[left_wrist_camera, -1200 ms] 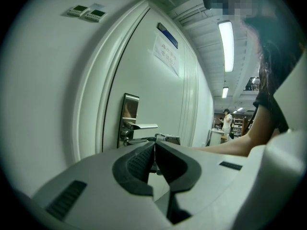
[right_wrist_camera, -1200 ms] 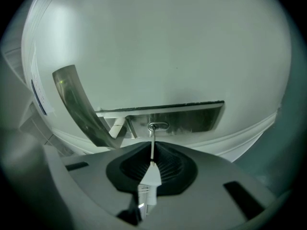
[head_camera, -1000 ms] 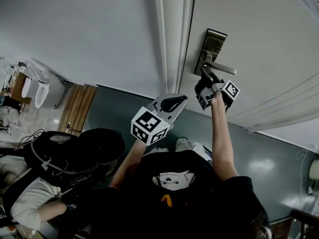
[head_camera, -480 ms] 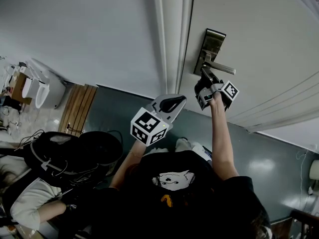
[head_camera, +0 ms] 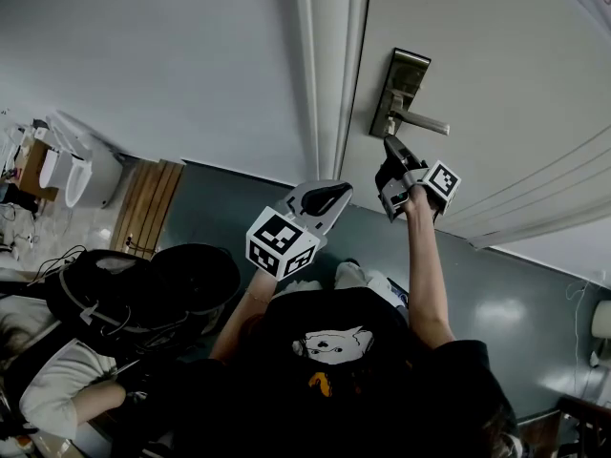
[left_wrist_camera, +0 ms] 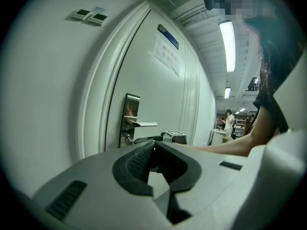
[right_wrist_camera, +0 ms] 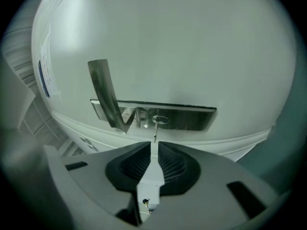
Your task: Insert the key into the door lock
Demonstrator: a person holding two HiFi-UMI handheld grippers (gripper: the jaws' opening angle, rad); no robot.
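A white wall [head_camera: 162, 55] is filling the left side of the head view. Right of it, the left gripper [head_camera: 342, 192] is hanging in the air below the door frame [head_camera: 329, 65], well apart from the lock. Its 2 jaws are meeting at the tips and are gripping nothing.

Further right, the door [head_camera: 506, 55] is carrying a metal lock plate [head_camera: 399, 98] with a lever handle [head_camera: 425, 122] pointing away from the frame. The key [right_wrist_camera: 154, 130] is sitting in the keyhole [right_wrist_camera: 160, 120] on that plate and is sticking straight out toward the right gripper [head_camera: 389, 145].

The right gripper is pointing up at the plate from just below the handle. Its 2 jaws are standing a slim gap apart, and the key's free end is reaching just to their tips without being clamped.
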